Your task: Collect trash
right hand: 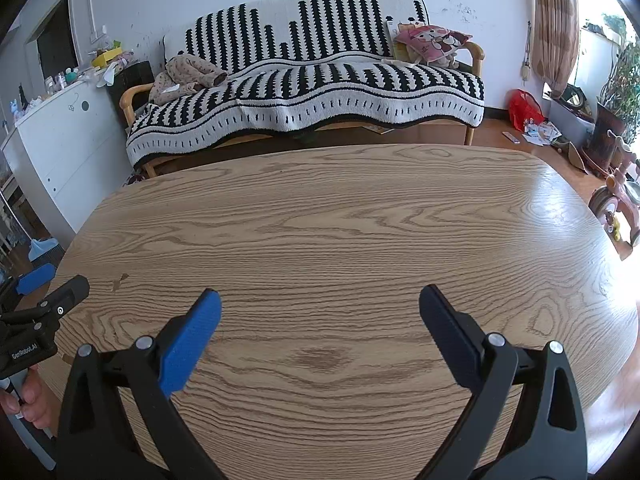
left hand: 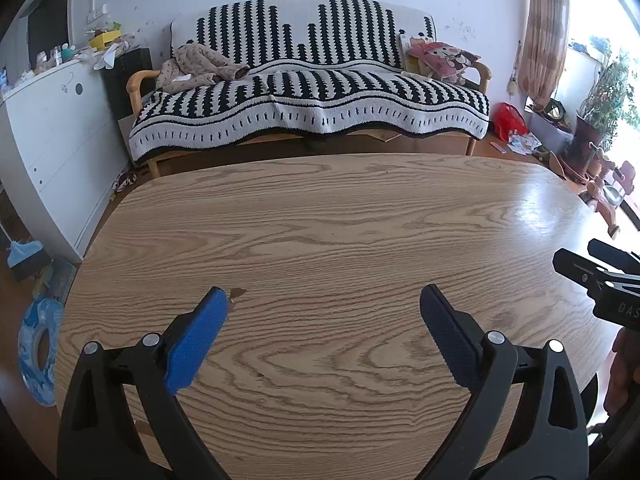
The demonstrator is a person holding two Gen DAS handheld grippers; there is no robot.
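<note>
Both grippers hover low over the near edge of a wood-grain table (left hand: 340, 220), side by side, pointing twd the far edge and the sofa (left hand: 308, 96) beyond it. Left gripper (left hand: 324, 300): jaws spread wide, blue pad on 1 finger, dark pad on the other, nothing btwn them, only bare tabletop. Right gripper (right hand: 320, 300): same, jaws wide apart, holding nothing; in the left wrist view it shows at the table's right edge, w/ part of a hand below it. In the right wrist view the left gripper sits at the table's near-left edge, a hand (right hand: 24, 404) wrapped round its handle. Only trash-like thing on the table: a small brown scrap (left hand: 238, 293) lying flat near the near-left part of the top, just beside the left gripper's blue fingertip (left hand: 214, 300), not clearly touching; can't tell if it's paper or a chip in the veneer. Sofa has a black-and-white striped cover, a beige garment (left hand: 196, 68) at its left end and a pink cartoon cushion (left hand: 440, 56) at its right. White cabinet (left hand: 52, 128) stands left of the table w/ clutter on top. On the floor past the far-right corner: a red bag (left hand: 508, 120) and scattered paper scraps (left hand: 524, 144), well apart from both grippers. Potted plant (left hand: 604, 100) and checked curtain (left hand: 544, 28) by the bright window on the right.
</note>
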